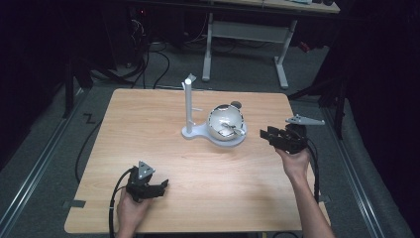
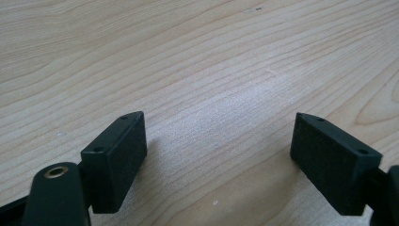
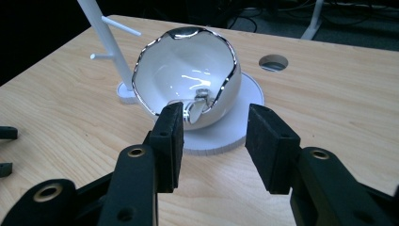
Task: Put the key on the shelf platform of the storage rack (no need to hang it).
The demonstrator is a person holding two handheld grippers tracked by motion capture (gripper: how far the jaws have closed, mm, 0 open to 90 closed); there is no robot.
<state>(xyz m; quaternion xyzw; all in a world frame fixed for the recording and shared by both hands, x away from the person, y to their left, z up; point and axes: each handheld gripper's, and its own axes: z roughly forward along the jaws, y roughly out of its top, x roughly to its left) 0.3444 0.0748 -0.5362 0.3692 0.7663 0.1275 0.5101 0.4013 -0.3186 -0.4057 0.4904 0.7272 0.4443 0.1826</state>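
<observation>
A shiny white bowl [image 1: 224, 120] [image 3: 183, 75] with a jagged, eggshell-like rim sits on the round disc [image 3: 247, 101] of a white stand. A small metallic piece [image 3: 200, 100] lies inside it. The stand's thin upright post [image 1: 188, 104] [image 3: 107, 40] with side pegs rises just left of the bowl. My right gripper [image 1: 264, 134] [image 3: 214, 136] hovers open a short way right of the bowl, pointing at it, with nothing between its jaws. My left gripper [image 1: 165, 185] [image 2: 217, 157] rests low at the table's front left, jaws wide open over bare wood.
The wooden table [image 1: 163, 124] has a round cable hole [image 1: 236, 104] [image 3: 273, 62] just behind the bowl. A white desk frame [image 1: 245, 34] and cables stand on the floor beyond the far edge. The surroundings are dark.
</observation>
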